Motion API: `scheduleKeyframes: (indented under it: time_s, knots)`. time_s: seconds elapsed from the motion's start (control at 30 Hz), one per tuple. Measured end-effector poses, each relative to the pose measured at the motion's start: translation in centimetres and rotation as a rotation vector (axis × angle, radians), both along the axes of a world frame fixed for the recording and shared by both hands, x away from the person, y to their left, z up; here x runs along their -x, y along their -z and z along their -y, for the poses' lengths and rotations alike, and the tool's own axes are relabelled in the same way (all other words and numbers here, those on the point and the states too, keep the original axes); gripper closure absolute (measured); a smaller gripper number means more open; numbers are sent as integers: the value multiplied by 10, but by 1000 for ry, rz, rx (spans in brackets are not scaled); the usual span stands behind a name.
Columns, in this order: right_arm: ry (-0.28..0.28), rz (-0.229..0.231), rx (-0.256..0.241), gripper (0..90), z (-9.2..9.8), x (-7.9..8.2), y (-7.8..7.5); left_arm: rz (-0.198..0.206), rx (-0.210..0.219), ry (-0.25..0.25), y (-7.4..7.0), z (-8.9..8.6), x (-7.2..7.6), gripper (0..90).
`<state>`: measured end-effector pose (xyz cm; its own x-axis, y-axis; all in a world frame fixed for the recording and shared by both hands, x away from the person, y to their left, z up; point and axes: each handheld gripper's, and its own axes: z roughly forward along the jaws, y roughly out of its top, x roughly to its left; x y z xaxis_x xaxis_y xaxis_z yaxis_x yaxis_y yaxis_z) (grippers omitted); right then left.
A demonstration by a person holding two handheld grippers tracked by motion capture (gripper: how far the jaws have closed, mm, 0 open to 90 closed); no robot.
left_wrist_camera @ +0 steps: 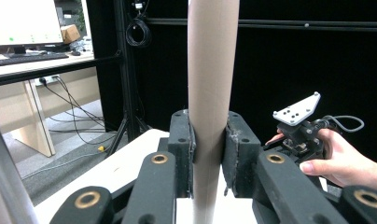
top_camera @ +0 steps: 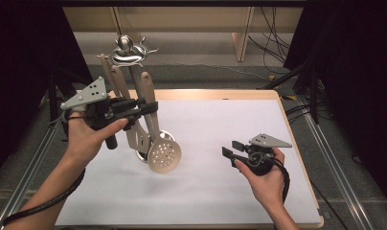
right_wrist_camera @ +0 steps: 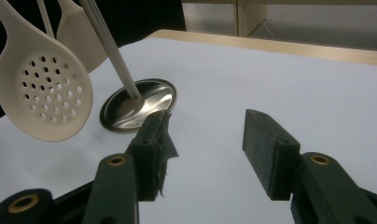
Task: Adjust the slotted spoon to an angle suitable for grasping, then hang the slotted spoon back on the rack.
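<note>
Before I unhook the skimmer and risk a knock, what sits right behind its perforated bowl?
Behind the skimmer hangs a slotted turner and the rack's metal pole, rising from its round base. The bowl covers part of the base and the turner's lower edge.

Left gripper (top_camera: 151, 107) was held raised at the left of the table by the left hand (top_camera: 88, 136), forearm entering from the bottom left; its jaws were closed tight on a handle, pads pressed to both sides. Right gripper (top_camera: 231, 149) sat low at the right, gripped by the right hand (top_camera: 263, 175), jaws pointing left and spread apart, nothing between them.
</note>
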<state>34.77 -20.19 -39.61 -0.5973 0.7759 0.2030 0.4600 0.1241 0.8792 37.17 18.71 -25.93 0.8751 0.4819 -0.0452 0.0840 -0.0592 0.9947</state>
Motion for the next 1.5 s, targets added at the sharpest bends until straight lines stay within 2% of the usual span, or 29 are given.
scheduleKeyframes:
  time_s: [0.17, 0.2, 0.27, 0.3, 0.33, 0.43, 0.47, 0.57, 0.63, 0.67, 0.7, 0.87, 0.9, 0.93, 0.97, 1.03, 1.17, 1.3, 1.33, 1.47, 1.5]
  knots:
    - [20, -23, -29, 515, 0, 1, 0, -9, -3, -13, 0, -3, -4, 747]
    - [8, -7, -4, 515, 2, -2, 0, -11, -4, -13, 1, -4, -6, 747]
    - [12, -7, -8, 515, 2, -2, -1, -13, -6, -11, 1, -5, -6, 747]
    - [21, -23, -11, 515, 1, -1, -1, -15, -6, -13, 1, -5, -6, 747]
    - [8, 4, -1, 515, 1, -3, 0, -10, -7, -11, 1, -4, -6, 747]
    - [2, 1, -3, 515, 2, -3, 0, -10, -5, -17, 0, -4, -6, 747]
    - [14, -25, -19, 515, 1, -1, -1, -12, -4, -22, 0, -3, -6, 747]
    - [16, -29, -29, 514, 1, -1, -1, -8, -10, -24, -1, -1, -6, 747]
    - [19, -27, -17, 514, 2, -1, -2, -11, -10, -29, -1, 0, -6, 747]
    - [11, 19, 4, 513, 5, -3, 0, -10, -13, -31, -1, 0, -7, 746]
    - [11, 19, 4, 513, 5, -3, 0, -10, -13, -31, -1, 0, -7, 747]
    - [12, -2, -10, 513, 4, -3, -2, -14, -18, -45, -1, 1, -7, 747]
    - [28, -24, -20, 513, 3, 0, -3, -13, -17, -47, -1, 1, -7, 747]
    - [15, -7, -5, 513, 4, -2, -3, -15, -17, -50, -1, 1, -7, 747]
    - [24, -18, -7, 513, 3, 0, -3, -16, -16, -54, -1, 2, -7, 747]
    - [12, 2, 3, 513, 2, -2, -3, -20, -20, -63, -2, 2, -6, 747]
    - [7, 12, 11, 513, 1, -1, -3, -25, -17, -75, -2, 3, -7, 747]
    - [10, 2, 10, 513, 1, -1, -2, -30, -19, -84, -3, 4, -9, 747]
    - [19, -29, -9, 513, 0, 2, -3, -32, -19, -88, -2, 3, -10, 747]
    - [8, -16, 8, 513, 2, 1, -2, -37, -20, -103, -2, 2, -12, 747]
    - [17, -20, -7, 513, 0, 1, -2, -38, -20, -107, -2, 2, -12, 747]
